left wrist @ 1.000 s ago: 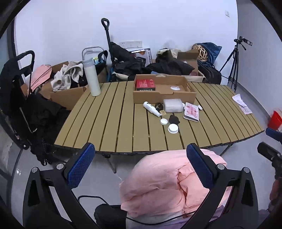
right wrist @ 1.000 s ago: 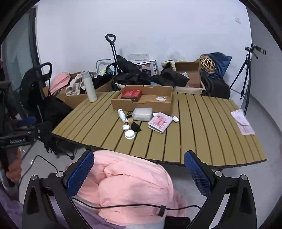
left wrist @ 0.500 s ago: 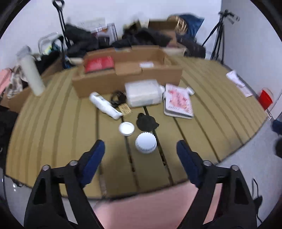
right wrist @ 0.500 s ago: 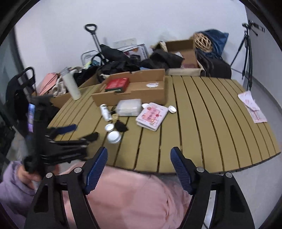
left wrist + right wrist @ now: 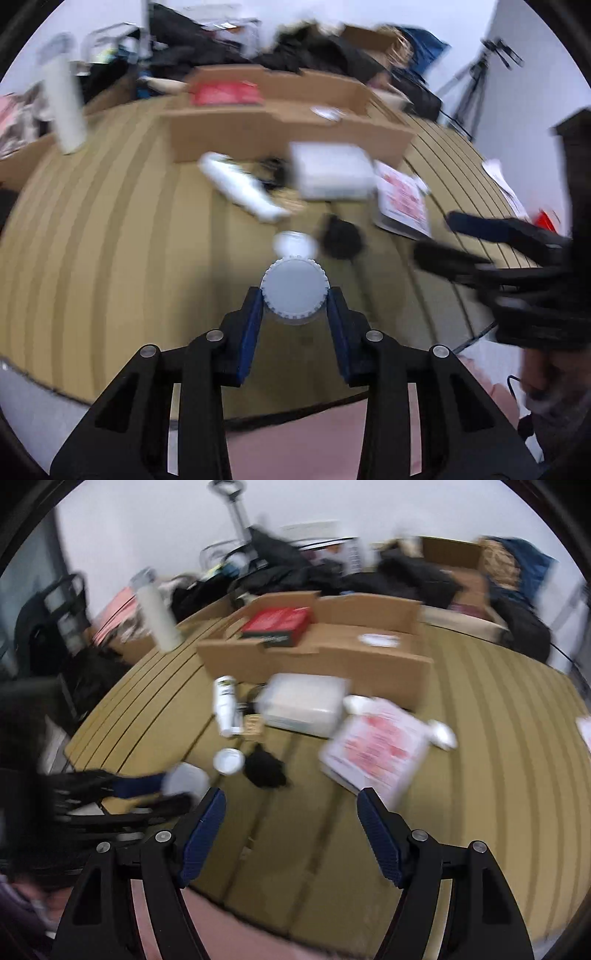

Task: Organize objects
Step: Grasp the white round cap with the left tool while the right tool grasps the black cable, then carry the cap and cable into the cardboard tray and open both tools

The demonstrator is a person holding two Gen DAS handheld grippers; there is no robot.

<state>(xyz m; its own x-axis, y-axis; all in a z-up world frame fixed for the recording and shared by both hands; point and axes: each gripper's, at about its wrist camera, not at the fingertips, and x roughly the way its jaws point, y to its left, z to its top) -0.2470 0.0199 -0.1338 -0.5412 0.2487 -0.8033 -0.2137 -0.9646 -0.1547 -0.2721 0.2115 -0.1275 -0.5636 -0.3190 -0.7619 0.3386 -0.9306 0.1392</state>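
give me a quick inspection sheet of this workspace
surface: slatted table, cluttered centre
job's things: ribbed white jar; small lid; white tube; clear plastic box; pink booklet; black item; cardboard box holding red box
clutter: white flask
grippers: left gripper jaws against jar; right gripper open, empty
cables: black cable
surroundings: bags, boxes behind; tripod
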